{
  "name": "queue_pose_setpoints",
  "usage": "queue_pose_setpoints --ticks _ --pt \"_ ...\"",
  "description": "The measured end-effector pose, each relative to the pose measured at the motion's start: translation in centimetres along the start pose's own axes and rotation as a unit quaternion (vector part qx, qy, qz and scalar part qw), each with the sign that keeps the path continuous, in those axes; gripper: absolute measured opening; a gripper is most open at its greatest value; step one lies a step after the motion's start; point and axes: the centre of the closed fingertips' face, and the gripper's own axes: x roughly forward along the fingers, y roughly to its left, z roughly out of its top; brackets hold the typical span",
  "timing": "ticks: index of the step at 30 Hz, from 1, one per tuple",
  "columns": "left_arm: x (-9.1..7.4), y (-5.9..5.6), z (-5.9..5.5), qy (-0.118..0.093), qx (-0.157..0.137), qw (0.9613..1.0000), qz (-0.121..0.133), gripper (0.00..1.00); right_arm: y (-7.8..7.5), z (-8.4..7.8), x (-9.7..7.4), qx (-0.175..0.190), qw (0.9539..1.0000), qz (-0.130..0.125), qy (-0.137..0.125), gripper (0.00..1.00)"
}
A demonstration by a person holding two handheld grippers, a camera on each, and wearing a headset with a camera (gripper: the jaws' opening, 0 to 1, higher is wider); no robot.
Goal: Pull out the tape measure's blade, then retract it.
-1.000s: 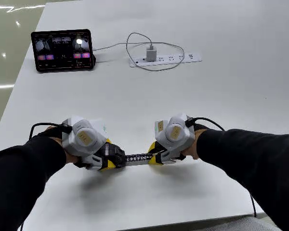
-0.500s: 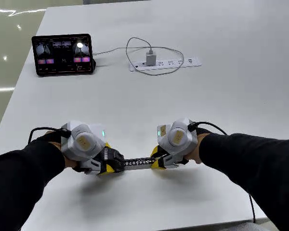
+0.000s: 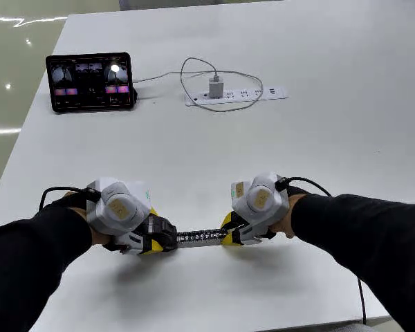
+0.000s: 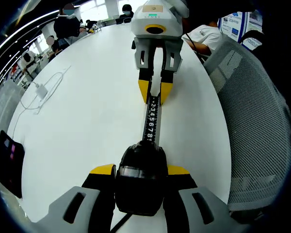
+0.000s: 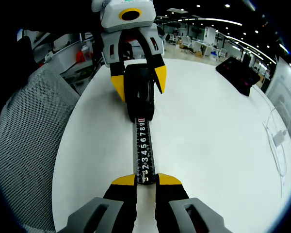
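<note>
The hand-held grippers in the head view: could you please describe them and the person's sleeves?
Both the left hand-held gripper and right hand-held gripper have rounded light-grey housings with a tan patch, grey jaws tipped yellow, and a black cable running off behind. The sleeves are black.

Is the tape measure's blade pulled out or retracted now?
Pulled out, partly: a numbered stretch of blade spans from the case in the left gripper to the right gripper, shut on its tip.
</note>
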Motion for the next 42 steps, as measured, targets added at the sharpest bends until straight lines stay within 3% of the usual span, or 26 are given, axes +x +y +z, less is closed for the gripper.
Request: queue_pose_setpoints --ticks 42 --pt "0.0 0.0 0.2 -0.003 -0.003 1.0 0.005 0.33 -0.2 -2.3 -1.7 0.005 1.0 -0.005 0.005 0.1"
